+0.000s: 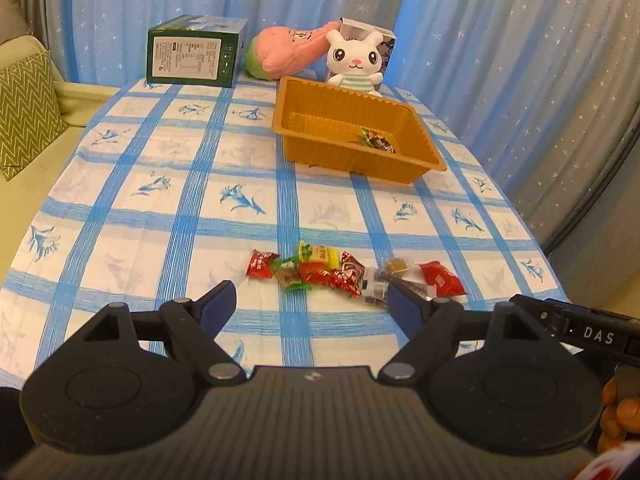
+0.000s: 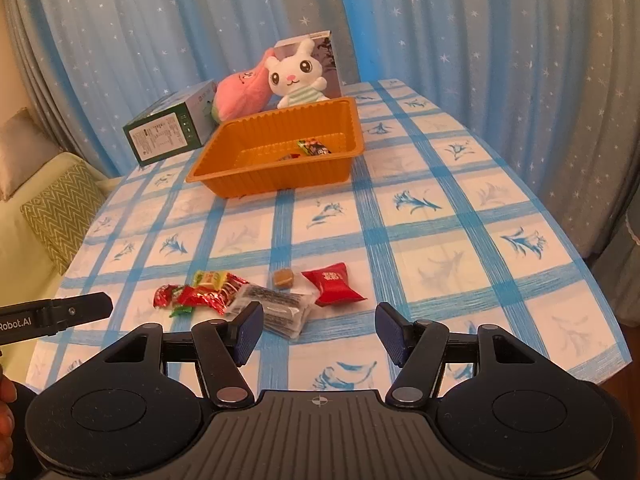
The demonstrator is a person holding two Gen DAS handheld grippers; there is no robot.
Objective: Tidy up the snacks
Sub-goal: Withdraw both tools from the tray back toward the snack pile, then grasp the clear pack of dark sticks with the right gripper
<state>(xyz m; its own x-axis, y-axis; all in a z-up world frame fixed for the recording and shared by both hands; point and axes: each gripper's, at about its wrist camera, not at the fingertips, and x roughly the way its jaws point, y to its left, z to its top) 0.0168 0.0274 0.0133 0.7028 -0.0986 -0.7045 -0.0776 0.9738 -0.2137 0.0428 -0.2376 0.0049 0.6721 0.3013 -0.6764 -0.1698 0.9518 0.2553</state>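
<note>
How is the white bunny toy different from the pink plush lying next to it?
The white bunny sits upright facing the camera; the pink plush lies tipped on its side. The bunny wears a striped shirt, while the pink plush has a green end. The bunny sits right behind the orange tray; the pink plush lies between the bunny and the green box. Both are soft toys at the table's far end.

Two black handheld grippers

The left gripper [image 1: 310, 302] and right gripper [image 2: 319, 330] have dark-blue ribbed pads [image 2: 249, 330], silver pivot pins, ridged grey bodies and white lettering along the sides.
</note>
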